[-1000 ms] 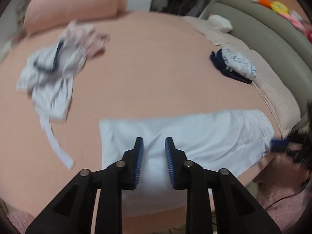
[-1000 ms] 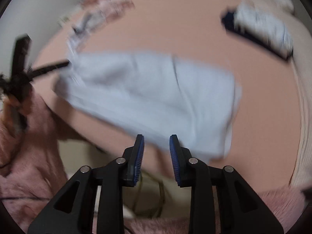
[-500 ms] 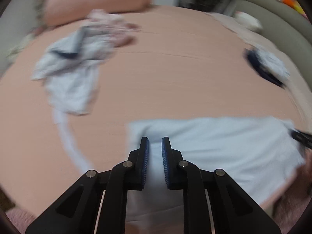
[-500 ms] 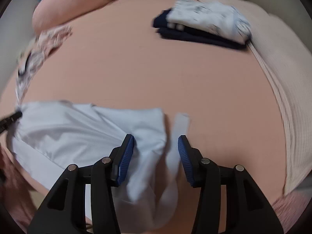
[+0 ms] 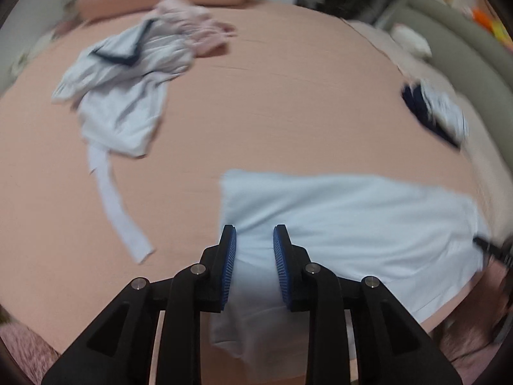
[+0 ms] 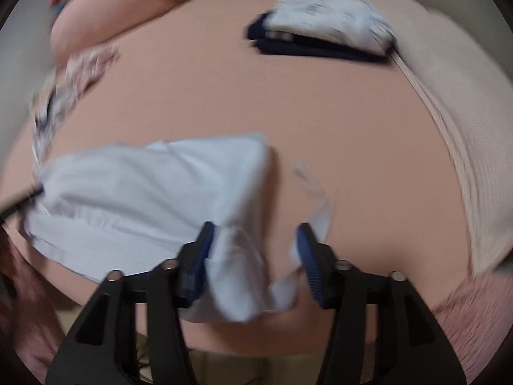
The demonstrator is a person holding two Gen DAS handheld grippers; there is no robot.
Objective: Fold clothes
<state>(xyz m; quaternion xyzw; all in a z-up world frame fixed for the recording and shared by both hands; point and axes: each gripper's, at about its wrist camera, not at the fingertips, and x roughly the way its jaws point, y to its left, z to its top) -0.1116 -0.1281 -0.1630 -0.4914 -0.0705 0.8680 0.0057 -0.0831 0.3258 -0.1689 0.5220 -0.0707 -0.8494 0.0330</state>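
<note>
Over the pale garment (image 5: 346,224), left gripper (image 5: 255,269) tilts steeply downward, seemingly unclamped.

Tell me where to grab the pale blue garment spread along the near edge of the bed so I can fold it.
Probably grip the pale blue garment at its two near corners, which hang over the bed's near edge. Come down from above on that side, left claw on one end, right claw on the other.

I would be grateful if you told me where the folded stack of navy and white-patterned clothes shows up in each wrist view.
Left wrist view: the folded stack sits at the right edge, above the pale blue garment.
Right wrist view: the folded stack lies at the top, right of centre, beside the beige blanket.
Shared landmark: the pale blue garment, low in both pictures.
</note>
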